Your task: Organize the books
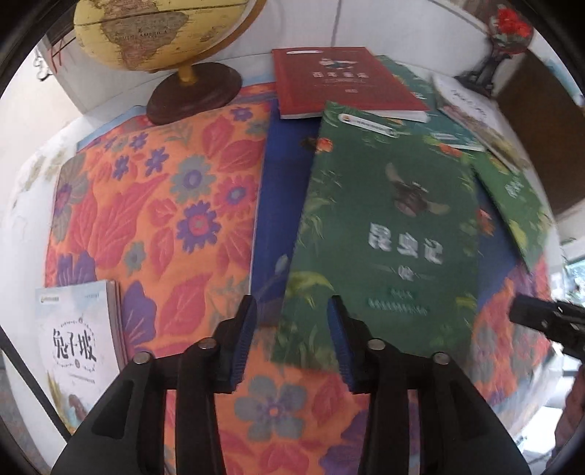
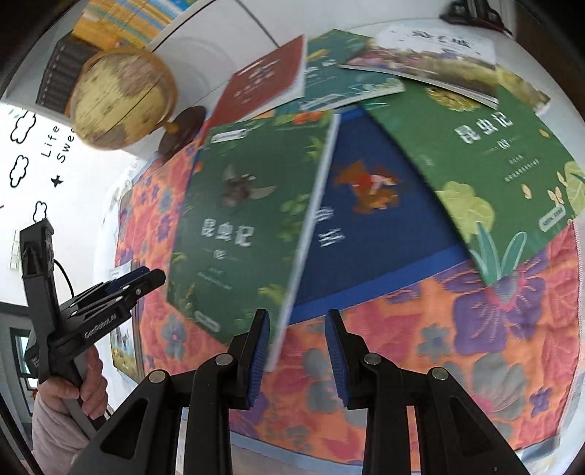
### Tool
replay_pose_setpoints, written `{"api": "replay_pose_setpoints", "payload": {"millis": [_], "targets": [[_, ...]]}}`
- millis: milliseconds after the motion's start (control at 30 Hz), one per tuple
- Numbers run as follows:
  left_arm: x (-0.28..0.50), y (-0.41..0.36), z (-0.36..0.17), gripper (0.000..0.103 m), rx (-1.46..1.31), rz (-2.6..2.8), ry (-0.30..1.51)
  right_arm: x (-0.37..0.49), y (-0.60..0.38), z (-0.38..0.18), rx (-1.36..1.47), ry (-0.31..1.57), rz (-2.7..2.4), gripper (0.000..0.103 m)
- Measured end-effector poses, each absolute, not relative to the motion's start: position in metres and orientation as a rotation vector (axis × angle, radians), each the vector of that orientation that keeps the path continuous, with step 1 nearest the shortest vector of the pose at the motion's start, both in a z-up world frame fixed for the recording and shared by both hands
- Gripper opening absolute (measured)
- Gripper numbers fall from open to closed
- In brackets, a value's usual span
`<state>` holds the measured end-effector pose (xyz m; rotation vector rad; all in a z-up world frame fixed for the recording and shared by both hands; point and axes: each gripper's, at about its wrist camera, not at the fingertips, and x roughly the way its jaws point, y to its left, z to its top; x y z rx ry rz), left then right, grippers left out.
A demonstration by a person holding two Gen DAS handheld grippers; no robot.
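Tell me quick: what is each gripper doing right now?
Left gripper: open, holding nothing.
Right gripper: open, holding nothing; the green book edge lies by one pad, not pinched.

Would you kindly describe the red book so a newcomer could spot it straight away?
Start at the yellow globe on its dark round base at the back of the floral cloth. Just beside that base lies the red book, resting on the far end of the overlapping spread. It is the only red cover; its neighbours are green, blue or white.
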<state>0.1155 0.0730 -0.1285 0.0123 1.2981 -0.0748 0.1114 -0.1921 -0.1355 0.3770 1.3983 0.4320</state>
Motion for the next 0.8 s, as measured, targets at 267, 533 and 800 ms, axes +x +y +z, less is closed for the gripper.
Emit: {"api": "replay_pose_setpoints", "payload": {"millis": [267,533,800], "targets": [[0.13,0.069,-0.143,0.04,-0.004,-0.057,1.322,0.131,-0.181,-0.154,0.34,1.412,0.452,0.033],[0.129,0.075,-0.149,0.046,-0.116,-0.067,1.348,0.128,-0.152,-0.158,0.34,1.384,0.524,0.055],[0.105,0.048,-0.15,0.049,-0.055,-0.113,1.376,0.116,-0.156,-0.163,0.43,1.43,0.546,0.059]]}}
